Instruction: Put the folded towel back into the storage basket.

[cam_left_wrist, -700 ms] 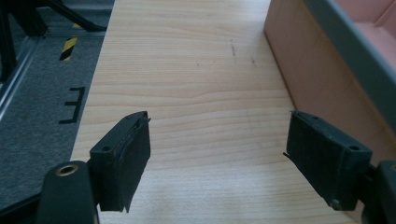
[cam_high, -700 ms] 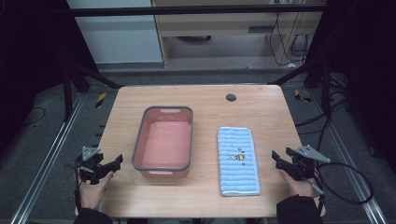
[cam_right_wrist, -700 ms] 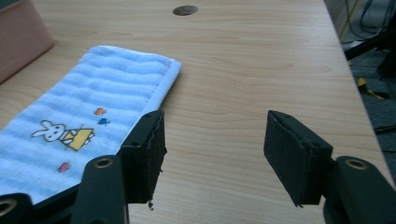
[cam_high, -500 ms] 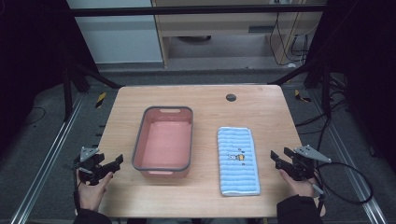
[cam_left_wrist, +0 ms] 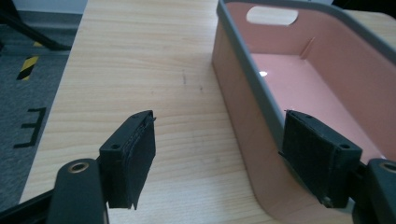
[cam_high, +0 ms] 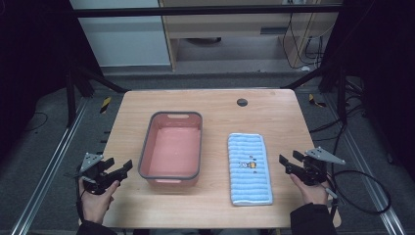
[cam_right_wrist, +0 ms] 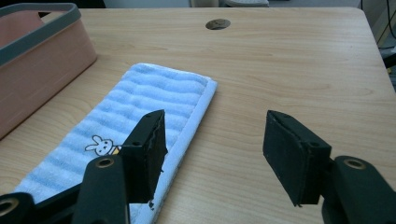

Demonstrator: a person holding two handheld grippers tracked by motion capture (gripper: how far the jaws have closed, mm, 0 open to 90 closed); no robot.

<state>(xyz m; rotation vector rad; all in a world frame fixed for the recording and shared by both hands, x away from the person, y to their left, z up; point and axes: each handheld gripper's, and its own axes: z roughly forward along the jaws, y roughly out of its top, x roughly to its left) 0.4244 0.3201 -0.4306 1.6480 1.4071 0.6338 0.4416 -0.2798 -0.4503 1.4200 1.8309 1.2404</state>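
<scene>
Light wooden table (cam_high: 274, 122) seen from above, with a person's two hands entering from the near edge, each holding a black two-jaw gripper. A pink rectangular plastic basin with a grey rim (cam_high: 171, 146) stands left of centre; its inside is bare. To its right, apart from it, a light blue striped towel with a small rabbit print (cam_high: 249, 168) lies flat, long side running away from the person. A small dark round hole (cam_high: 242, 102) sits in the tabletop beyond the towel.

Left gripper (cam_high: 119, 170): near the table's left edge, just left of the basin's near corner; jaws spread wide, nothing between them. In the left gripper view (cam_left_wrist: 215, 154), the basin wall (cam_left_wrist: 243, 126) lies just inside the jaw at the right of that view.

Right gripper (cam_high: 286, 163): just right of the towel, jaws likewise wide apart and empty. In the right gripper view (cam_right_wrist: 212, 144), the towel's edge (cam_right_wrist: 196, 112) passes under the jaw at the left of that view.
</scene>
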